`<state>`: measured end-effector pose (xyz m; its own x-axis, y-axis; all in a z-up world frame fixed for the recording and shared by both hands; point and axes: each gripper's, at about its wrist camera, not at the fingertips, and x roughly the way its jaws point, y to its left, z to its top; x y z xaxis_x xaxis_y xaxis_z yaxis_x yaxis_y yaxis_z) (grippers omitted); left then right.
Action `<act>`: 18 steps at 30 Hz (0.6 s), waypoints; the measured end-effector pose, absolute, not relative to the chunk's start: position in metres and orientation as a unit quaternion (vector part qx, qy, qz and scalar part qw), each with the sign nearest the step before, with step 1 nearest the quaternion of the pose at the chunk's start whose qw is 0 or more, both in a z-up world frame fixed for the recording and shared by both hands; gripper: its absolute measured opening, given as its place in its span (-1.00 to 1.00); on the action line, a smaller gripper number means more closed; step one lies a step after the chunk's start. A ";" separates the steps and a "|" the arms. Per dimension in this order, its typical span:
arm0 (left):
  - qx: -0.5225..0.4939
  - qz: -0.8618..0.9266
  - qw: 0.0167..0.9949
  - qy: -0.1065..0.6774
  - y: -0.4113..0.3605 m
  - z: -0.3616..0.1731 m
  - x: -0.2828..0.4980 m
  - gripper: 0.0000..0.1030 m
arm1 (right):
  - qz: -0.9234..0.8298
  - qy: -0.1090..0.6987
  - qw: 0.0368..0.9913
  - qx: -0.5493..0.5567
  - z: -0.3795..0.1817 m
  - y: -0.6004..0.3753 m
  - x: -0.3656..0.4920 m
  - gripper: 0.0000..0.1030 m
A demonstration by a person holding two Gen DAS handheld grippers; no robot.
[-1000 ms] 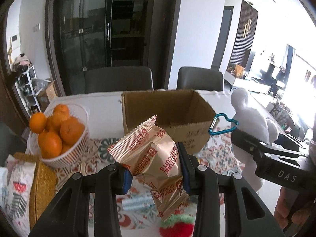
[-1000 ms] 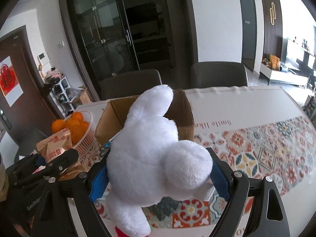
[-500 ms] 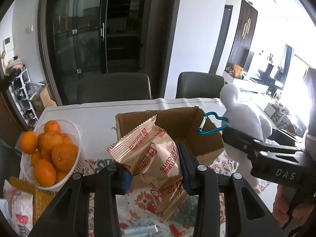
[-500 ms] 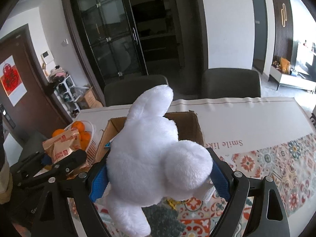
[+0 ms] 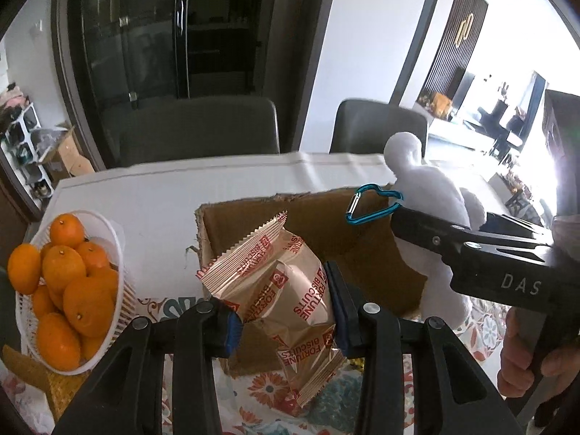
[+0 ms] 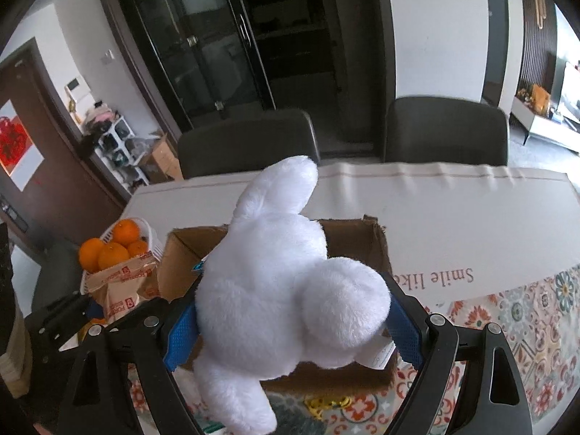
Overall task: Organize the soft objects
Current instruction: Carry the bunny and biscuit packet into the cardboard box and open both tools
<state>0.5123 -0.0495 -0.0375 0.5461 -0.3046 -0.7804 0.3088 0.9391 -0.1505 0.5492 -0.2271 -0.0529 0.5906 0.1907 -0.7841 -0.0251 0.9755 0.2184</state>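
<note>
My left gripper (image 5: 282, 308) is shut on a tan and red fortune-biscuit packet (image 5: 279, 282), held over the near edge of an open cardboard box (image 5: 362, 250). My right gripper (image 6: 290, 315) is shut on a white plush toy (image 6: 279, 290) that hangs over the same box (image 6: 366, 243). In the left wrist view the plush toy (image 5: 431, 195) and the right gripper's black arm sit at the box's right side, with a blue heart-shaped carabiner (image 5: 373, 208) dangling from the toy. The packet (image 6: 123, 286) shows at the left in the right wrist view.
A white basket of oranges (image 5: 65, 282) stands left of the box on a patterned tablecloth (image 6: 525, 311). Two grey chairs (image 6: 446, 130) stand behind the table. A hand (image 5: 525, 359) grips the right tool's handle. A yellow item (image 6: 322, 404) lies in front of the box.
Both grippers have moved forward with their loads toward the box, which now lies right under the packet and the plush. The red and green soft item near the front has left view.
</note>
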 end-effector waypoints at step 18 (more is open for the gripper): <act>0.014 -0.133 0.879 0.458 -0.035 -0.055 0.524 0.33 | 0.054 0.466 0.879 0.082 -0.068 -0.216 0.566 0.85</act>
<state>0.5239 -0.0348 -0.0546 0.5459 -0.2208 -0.8083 0.2469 0.9642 -0.0966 0.5663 -0.2157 -0.0683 0.5594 0.1718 -0.8109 -0.0189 0.9807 0.1947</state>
